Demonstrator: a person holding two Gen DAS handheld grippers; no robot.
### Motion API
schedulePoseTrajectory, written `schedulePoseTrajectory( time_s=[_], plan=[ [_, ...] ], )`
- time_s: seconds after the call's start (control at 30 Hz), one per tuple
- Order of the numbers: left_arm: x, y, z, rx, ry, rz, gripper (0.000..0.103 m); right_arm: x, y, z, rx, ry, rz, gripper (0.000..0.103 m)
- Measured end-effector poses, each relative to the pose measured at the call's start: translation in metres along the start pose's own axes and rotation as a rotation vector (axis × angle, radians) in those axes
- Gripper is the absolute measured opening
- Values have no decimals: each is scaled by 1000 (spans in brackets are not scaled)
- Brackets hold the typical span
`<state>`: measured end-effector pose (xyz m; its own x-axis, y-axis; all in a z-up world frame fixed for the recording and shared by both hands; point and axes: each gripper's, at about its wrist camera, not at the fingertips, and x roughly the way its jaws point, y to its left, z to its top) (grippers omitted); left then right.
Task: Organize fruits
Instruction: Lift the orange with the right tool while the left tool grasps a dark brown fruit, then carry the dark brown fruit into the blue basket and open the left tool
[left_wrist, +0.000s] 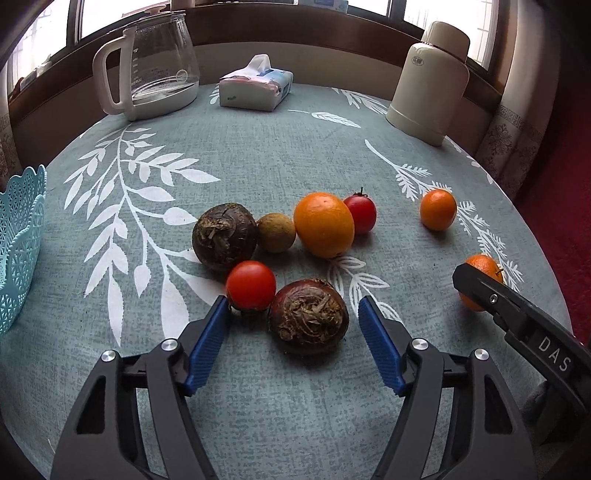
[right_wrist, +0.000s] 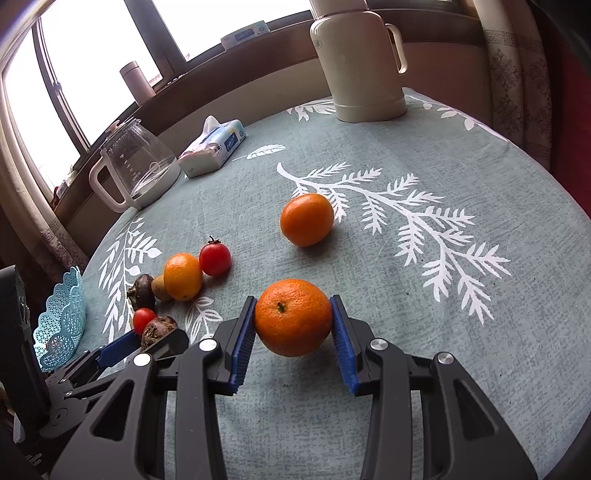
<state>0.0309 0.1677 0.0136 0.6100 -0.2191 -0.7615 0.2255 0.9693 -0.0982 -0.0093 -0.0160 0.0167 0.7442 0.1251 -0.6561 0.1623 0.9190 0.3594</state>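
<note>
My left gripper is open low over the leaf-print tablecloth. A dark brown water chestnut lies between its blue pads, and a red tomato touches the left pad. Behind them lie a second water chestnut, a small tan fruit, an orange and a stemmed tomato. My right gripper is shut on a mandarin that rests on the cloth, with both pads against its sides. Another mandarin sits farther back.
A light-blue lattice basket stands at the table's left edge. Along the far side are a glass kettle, a tissue pack and a cream thermos jug. The round table's edge curves close on the right.
</note>
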Motion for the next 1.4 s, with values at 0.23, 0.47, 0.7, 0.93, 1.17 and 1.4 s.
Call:
schedulePoseTrajectory(
  time_s=[0.23,0.47,0.7,0.93,1.17,1.4],
  plan=[
    [-5,3,-4,-17,-7,-18,58,0,0,0,0,-2,2,40],
    [-11,3,-10,-29,-7,-52,45,-1,-1,-1,-2,-7,3,40],
    [-9,2,-8,-31,1,-57,45,-2,0,-1,-3,-9,2,40],
    [-4,0,-2,-22,-6,-47,45,-2,0,-1,-4,-10,2,40],
    [-9,-1,-7,-20,-10,-52,44,-2,0,-1,-3,-13,4,40],
    [-18,1,-11,-22,-29,-34,44,-5,1,-1,-4,-26,20,40]
  ],
)
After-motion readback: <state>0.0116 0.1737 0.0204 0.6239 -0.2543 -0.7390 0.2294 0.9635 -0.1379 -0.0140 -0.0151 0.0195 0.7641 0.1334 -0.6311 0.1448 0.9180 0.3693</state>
